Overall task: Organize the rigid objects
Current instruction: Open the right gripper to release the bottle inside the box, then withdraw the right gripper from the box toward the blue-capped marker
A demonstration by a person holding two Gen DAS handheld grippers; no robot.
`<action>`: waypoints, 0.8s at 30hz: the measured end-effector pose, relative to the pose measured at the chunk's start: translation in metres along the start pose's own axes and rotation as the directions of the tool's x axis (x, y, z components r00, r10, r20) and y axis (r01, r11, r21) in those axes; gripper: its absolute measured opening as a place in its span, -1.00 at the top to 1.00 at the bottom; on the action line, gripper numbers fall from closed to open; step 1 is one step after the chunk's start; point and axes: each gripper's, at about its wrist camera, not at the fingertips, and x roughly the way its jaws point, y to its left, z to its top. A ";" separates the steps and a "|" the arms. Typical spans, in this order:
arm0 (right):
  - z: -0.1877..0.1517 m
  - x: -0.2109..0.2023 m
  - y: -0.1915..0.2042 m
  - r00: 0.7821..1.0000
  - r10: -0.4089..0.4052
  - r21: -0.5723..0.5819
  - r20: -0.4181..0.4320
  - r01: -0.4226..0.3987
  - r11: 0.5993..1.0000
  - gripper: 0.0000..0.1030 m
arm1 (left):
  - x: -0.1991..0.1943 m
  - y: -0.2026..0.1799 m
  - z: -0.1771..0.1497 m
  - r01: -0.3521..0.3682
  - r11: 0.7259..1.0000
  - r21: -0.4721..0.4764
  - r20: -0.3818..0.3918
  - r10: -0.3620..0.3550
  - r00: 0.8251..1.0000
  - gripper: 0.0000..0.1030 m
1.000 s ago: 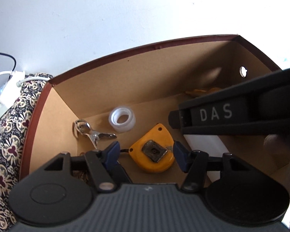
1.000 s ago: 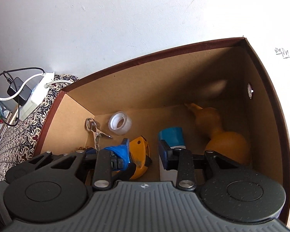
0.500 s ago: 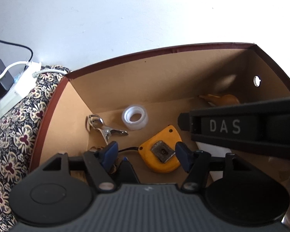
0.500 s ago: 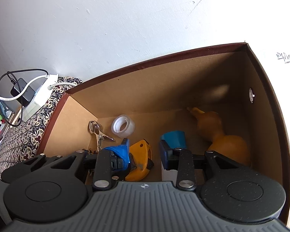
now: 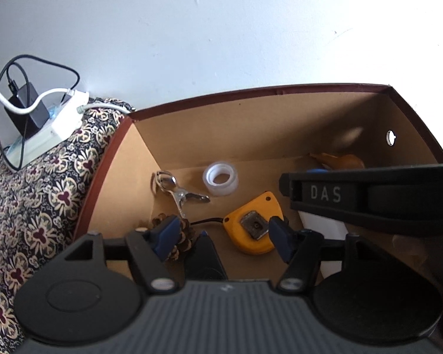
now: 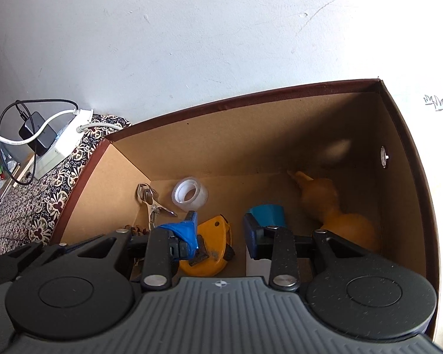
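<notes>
Now that the left gripper [image 5: 223,234] has spread its fingers and lifted a little, the yellow tape measure [image 5: 251,227] lies free on the floor of the cardboard box [image 5: 251,126], about midway along it and nearer the near wall. The pads hang above it to either side without pressing on it. I read that as the tape measure delivered, one more hard object stowed. The right gripper [image 6: 221,233] hovers just beside it over the same stretch of floor, fingers apart with nothing gripped between them; its right finger stands in front of a white bottle with a blue cap [image 6: 265,214]. Along the far wall sit a roll of clear tape [image 5: 220,178] and, towards the left wall, a metal clip on a key ring [image 5: 177,194]. A pine cone [image 5: 177,236] lies close under the left pad, and an orange gourd [image 6: 333,206] fills the far right corner. Both tools crowd the box's near edge, so the right one's body bars the left one's way rightward. Outside the left wall, on the patterned cloth [image 5: 29,206], a white power strip [image 5: 59,124] with its cables stays clear of the work.
</notes>
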 end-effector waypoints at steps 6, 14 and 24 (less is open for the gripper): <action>0.002 -0.021 0.006 0.999 0.021 -0.025 0.027 -0.020 0.999 0.67 | -0.020 0.006 -0.003 0.009 0.999 -0.034 0.007 -0.009 1.000 -0.29; -0.009 -0.061 0.016 0.994 0.013 -0.093 0.107 -0.003 0.996 0.67 | -0.050 0.007 -0.012 0.024 0.998 -0.056 0.023 -0.022 0.999 -0.30; -0.031 -0.103 0.009 0.985 0.003 -0.119 0.171 0.017 0.993 0.66 | -0.078 0.000 -0.029 0.054 0.997 -0.057 0.027 -0.052 0.998 -0.32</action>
